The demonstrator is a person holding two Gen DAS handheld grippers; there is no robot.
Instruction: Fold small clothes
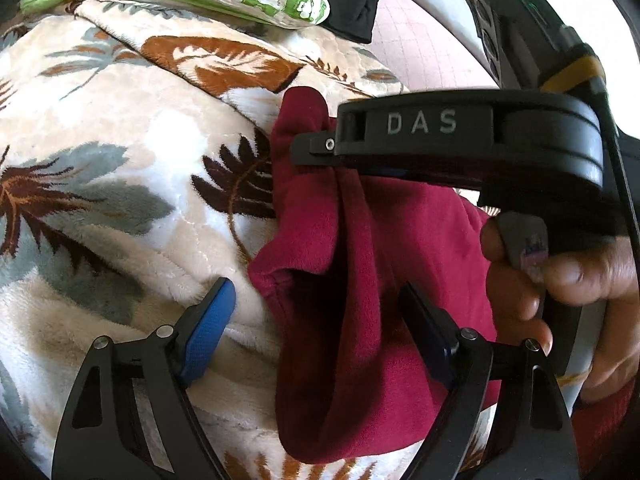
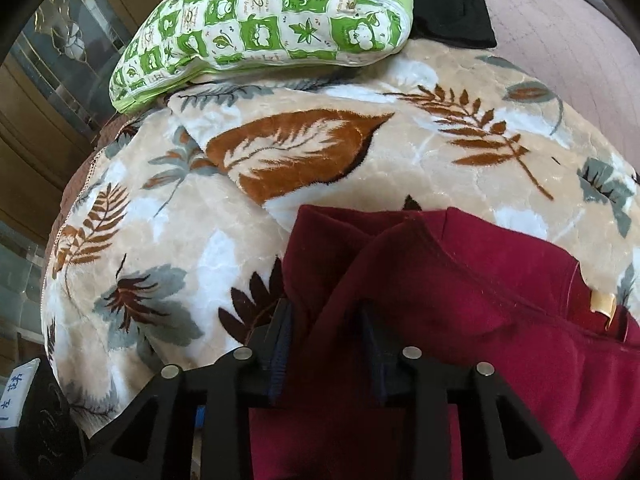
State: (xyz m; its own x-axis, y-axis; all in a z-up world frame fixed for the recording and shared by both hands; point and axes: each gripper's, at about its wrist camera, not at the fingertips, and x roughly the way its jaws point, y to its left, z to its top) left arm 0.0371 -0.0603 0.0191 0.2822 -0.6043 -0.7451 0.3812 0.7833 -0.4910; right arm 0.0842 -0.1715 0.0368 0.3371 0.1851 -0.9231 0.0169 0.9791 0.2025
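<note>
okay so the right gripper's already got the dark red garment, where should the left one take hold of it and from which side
Judging by the left wrist view, take the hanging fold of the dark red garment between the open left gripper fingers, just below where the right gripper pinches it. Come straight forward over the leaf-print blanket; the fold hangs vertically, already between the pads, so closing should catch it.

A home bedroom: a plush leaf-patterned blanket (image 2: pixel 320 168) covers a bed, a green-and-white quilted cushion (image 2: pixel 256 28) lies at its far edge, and wooden glass-panelled furniture (image 2: pixel 52 64) stands beside it
</note>
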